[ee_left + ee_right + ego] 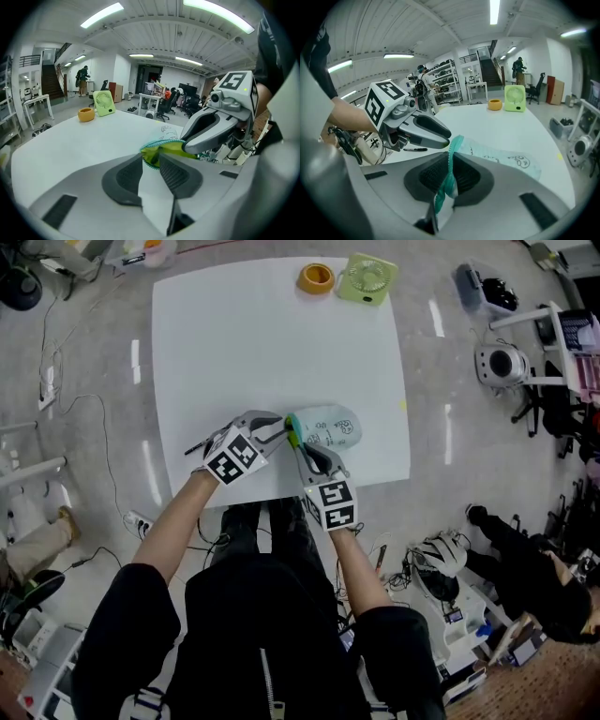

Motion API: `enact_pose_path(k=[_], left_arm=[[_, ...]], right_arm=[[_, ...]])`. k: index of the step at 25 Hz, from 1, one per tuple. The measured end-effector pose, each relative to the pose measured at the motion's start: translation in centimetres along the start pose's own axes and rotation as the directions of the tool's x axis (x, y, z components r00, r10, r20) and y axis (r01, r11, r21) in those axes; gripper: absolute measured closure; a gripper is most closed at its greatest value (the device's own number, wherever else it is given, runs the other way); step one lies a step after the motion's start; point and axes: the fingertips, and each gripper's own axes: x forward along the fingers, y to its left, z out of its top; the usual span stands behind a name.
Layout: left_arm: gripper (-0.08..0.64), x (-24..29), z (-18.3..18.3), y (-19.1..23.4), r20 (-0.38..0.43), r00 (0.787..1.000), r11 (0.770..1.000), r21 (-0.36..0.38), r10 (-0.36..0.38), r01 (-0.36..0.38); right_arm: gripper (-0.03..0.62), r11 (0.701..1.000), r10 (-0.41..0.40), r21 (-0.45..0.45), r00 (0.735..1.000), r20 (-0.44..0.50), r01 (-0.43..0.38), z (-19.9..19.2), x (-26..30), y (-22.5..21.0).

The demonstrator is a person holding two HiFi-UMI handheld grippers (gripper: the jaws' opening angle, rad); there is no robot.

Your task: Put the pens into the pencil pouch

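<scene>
A pale green pencil pouch (330,427) with printed doodles lies near the white table's (253,343) front edge, its open mouth towards me. My right gripper (305,452) is shut on the teal zipper edge of the pouch (501,157), which runs between its pads (451,164). My left gripper (277,431) stands just left of the mouth. Its jaws (150,164) are open, and the green mouth rim (161,151) sits just beyond their tips, unpressed. A black pen (415,149) lies on the table behind the left gripper (440,135). No pen is held.
An orange tape roll (316,277) and a small green fan (367,278) stand at the table's far edge. Cables, boxes and gear lie on the floor around the table, and a person in black (534,568) is at the lower right.
</scene>
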Motion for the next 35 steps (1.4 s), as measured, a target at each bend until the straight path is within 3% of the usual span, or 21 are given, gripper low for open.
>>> enact_pose_path(k=[10, 16, 26, 35], left_arm=[[0.367, -5.0, 0.1, 1.3, 0.057, 0.997, 0.998, -0.040, 0.061, -0.058], [0.348, -8.7, -2.0, 2.4, 0.049, 0.992, 0.991, -0.069, 0.117, -0.113], [0.345, -13.2, -8.3, 3.3, -0.036, 0.978, 0.974, -0.095, 0.204, -0.207], [0.341, -15.6, -15.7, 4.1, -0.194, 0.953, 0.966, -0.064, 0.232, -0.249]], right_arm=[[0.554, 1.000, -0.004, -0.030, 1.000, -0.008, 0.003, 0.0, 0.0, -1.0], [0.554, 1.000, -0.006, -0.002, 1.000, -0.011, 0.006, 0.0, -0.1, -1.4], [0.554, 1.000, -0.006, -0.015, 0.999, -0.034, 0.005, -0.5, 0.3, -0.7], [0.554, 1.000, -0.012, -0.018, 0.999, -0.050, 0.011, -0.9, 1.0, -0.7]])
